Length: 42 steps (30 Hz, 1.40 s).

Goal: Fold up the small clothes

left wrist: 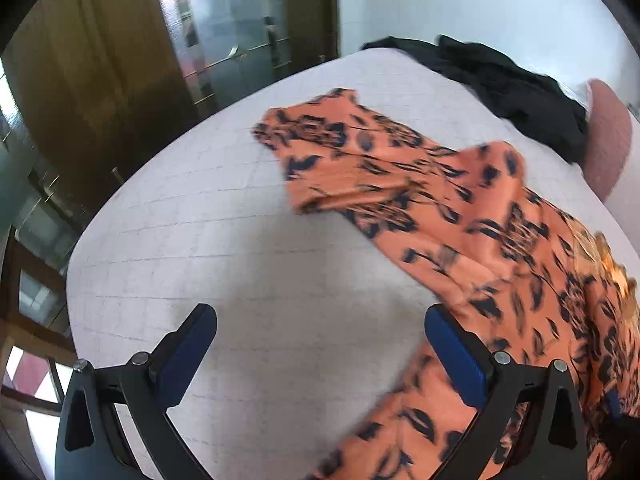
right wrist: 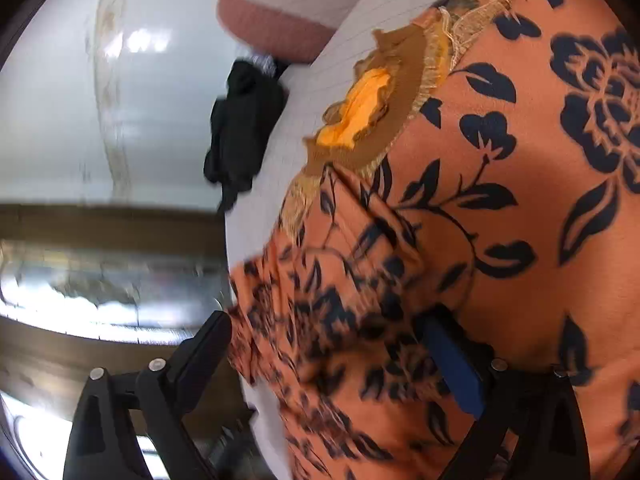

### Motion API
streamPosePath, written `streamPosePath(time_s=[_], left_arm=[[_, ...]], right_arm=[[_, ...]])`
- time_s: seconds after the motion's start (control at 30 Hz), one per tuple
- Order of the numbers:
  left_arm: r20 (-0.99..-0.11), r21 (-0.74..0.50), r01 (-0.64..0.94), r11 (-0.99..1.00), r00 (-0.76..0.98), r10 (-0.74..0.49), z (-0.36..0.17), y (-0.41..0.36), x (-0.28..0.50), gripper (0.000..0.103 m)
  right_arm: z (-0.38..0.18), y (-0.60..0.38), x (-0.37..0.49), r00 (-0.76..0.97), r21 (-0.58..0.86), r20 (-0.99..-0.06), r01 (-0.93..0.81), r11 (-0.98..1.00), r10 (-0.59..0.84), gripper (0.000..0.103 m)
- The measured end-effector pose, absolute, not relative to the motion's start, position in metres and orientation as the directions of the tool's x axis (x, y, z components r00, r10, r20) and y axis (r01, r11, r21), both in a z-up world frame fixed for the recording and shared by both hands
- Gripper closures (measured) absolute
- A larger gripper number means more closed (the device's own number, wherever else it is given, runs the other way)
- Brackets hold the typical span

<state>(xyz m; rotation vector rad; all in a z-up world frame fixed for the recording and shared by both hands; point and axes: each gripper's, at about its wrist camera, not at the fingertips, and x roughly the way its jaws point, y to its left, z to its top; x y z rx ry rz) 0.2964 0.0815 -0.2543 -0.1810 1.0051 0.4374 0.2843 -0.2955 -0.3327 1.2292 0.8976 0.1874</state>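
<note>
Left wrist view: the left gripper point(left wrist: 320, 344) hangs spread over the bare grey bed cover point(left wrist: 192, 240), nothing between its fingers.
Dress: the orange flowered dress point(left wrist: 460, 216) lies rumpled across the cover, one part doubled over, its edge beside the right-hand finger.
Black clothes: a dark heap point(left wrist: 512, 92) sits at the far edge, beside a pink pillow point(left wrist: 608, 136).
Right wrist view: the right gripper point(right wrist: 332, 348) is spread wide, loose cloth bunched between the fingers, not pinched.
Risk: closing now could catch several layers at once, so the fold drags crooked.
Risk: blur suggests quick motion; a hasty grab could miss the hem.
</note>
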Motion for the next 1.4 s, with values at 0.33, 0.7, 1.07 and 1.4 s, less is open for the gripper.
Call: streamPosePath(time_s=[0.33,0.7,1.07,1.4], left_arm=[[-0.869,-0.047,-0.700,0.712,0.380,0.317,-0.256,0.186,0.279,0.000],[-0.859,-0.105,-0.847,0.521,0.341,0.381,-0.249,0.246,0.252,0.000],[-0.875,-0.186,-0.843,0.506,0.375,0.304,-0.247,0.244,0.256,0.000],[-0.875,-0.179,-0.829,0.531,0.381,0.299,-0.246,0.237,0.260,0.000]], right_arm=[[-0.244,-0.173,0.335,0.618,0.762,-0.466,-0.083,0.642,0.633,0.008],[-0.268,-0.027,0.367,0.407,0.627,-0.644,-0.206,0.752,0.648,0.036],[-0.318,0.024,0.429,0.410,0.645,-0.722,0.109,0.756,0.557,0.034],[-0.265,0.014,0.417,0.586,0.574,-0.639,-0.067,0.816,0.498,0.096]])
